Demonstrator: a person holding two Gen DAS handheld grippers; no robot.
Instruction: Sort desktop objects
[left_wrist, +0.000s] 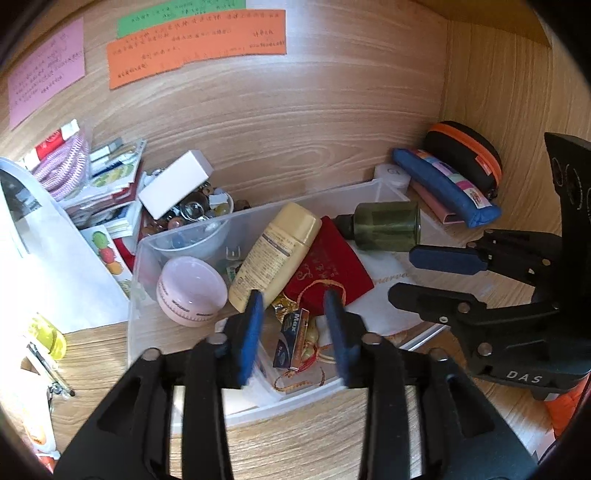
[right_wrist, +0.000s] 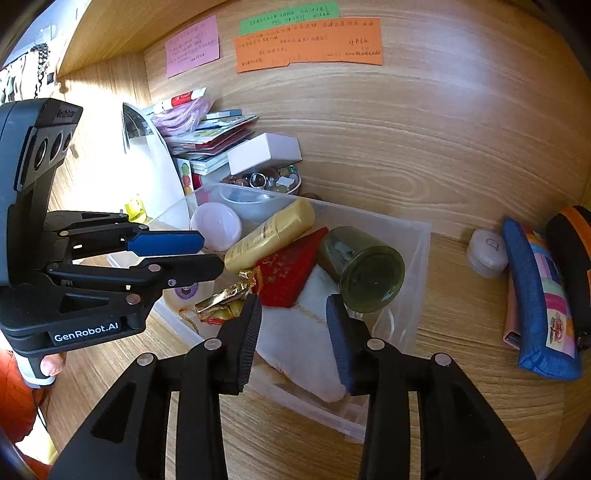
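A clear plastic bin (left_wrist: 258, 218) (right_wrist: 421, 236) on the wooden desk holds a yellow lotion bottle (left_wrist: 275, 251) (right_wrist: 273, 232), a pink round jar (left_wrist: 190, 290), a red velvet pouch (left_wrist: 328, 266) (right_wrist: 291, 269), a green bottle (left_wrist: 384, 225) (right_wrist: 365, 269) on its side, a white cloth pouch (right_wrist: 299, 339) and a small "Max" box (left_wrist: 293, 339). My left gripper (left_wrist: 294, 299) (right_wrist: 212, 254) hangs open over the box and a gold wrapper (right_wrist: 225, 295), gripping nothing. My right gripper (right_wrist: 294, 301) (left_wrist: 404, 275) stands open over the white pouch, its right finger beside the green bottle.
Right of the bin lie a blue pencil case (right_wrist: 539, 295) (left_wrist: 443, 184), a black case with an orange zip (left_wrist: 465, 155) and a small white jar (right_wrist: 487, 251). Behind the bin, a white box (left_wrist: 177, 182) rests on a bowl of trinkets beside stacked booklets. Wooden walls close off the back and right.
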